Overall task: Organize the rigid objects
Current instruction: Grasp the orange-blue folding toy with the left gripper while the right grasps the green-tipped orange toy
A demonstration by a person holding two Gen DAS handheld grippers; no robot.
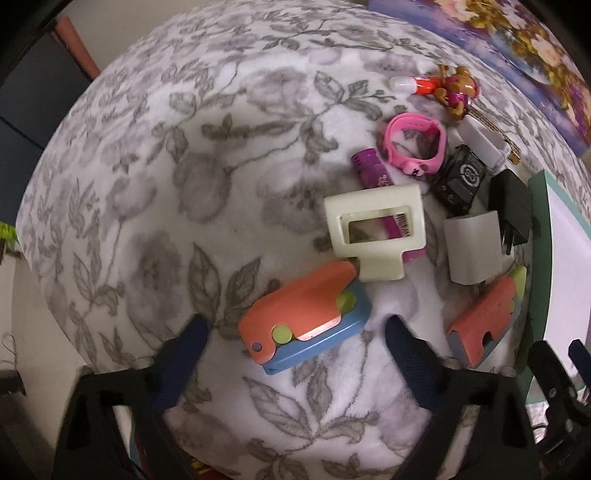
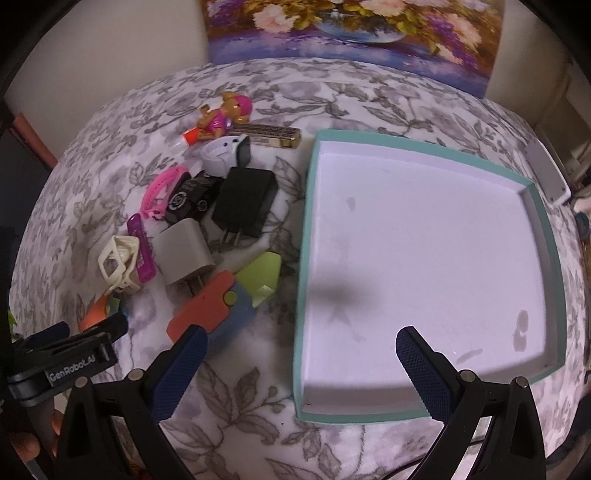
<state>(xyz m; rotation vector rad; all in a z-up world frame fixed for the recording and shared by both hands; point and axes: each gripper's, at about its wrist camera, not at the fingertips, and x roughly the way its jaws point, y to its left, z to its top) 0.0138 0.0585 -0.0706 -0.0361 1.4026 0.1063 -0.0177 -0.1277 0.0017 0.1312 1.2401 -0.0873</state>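
My left gripper (image 1: 295,332) is open, its fingers either side of an orange and blue toy (image 1: 304,317) lying on the floral cloth. Behind it lie a cream hair clip (image 1: 376,232) over a purple tube (image 1: 373,173), a pink band (image 1: 413,147), a grey charger (image 1: 472,251), a black charger (image 1: 511,206) and a second orange toy (image 1: 484,325). My right gripper (image 2: 301,347) is open and empty over the near left edge of the teal-rimmed white tray (image 2: 306,258). The second orange toy (image 2: 210,310) lies by its left finger.
A toy dog figure (image 2: 225,114), a gold bar (image 2: 269,134), a white band (image 2: 225,155) and a black car-like toy (image 2: 192,199) lie further back. A flower painting (image 2: 354,33) leans at the back. A white remote (image 2: 546,173) lies right of the tray.
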